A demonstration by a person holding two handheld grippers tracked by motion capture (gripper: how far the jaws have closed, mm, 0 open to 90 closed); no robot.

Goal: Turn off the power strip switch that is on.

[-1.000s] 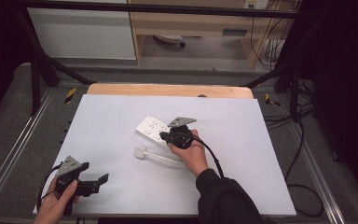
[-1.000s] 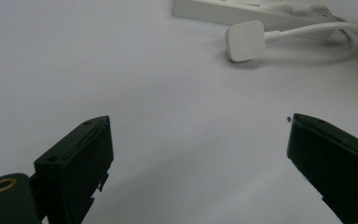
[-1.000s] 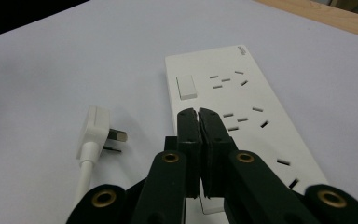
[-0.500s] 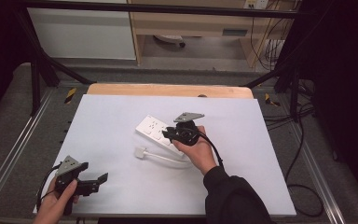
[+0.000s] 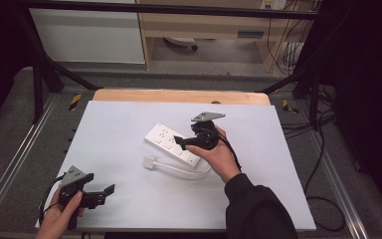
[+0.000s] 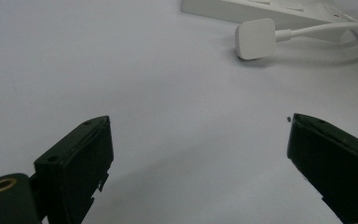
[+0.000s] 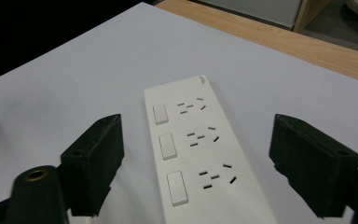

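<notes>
Near the counter's (image 5: 129,124) front left corner the left gripper (image 5: 107,191) waits with jaws wide and empty, while mid-counter the right gripper (image 5: 179,141) hovers wide over the white power strip (image 5: 171,144), apparently lining up to straddle it, its plug (image 5: 149,162) lying just beside.

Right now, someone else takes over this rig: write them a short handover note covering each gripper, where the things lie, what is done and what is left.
Right gripper: open, empty, poised over the white power strip, jaws to either side of it, not touching.
Left gripper: open, empty, low at the near left of the table, aimed toward the plug.
Power strip: lies flat mid-table, its cable looping to the near side, with the plug lying loose on the table.
Done: nothing gripped yet.
Left: probably close on the strip or pick up the plug.
</notes>
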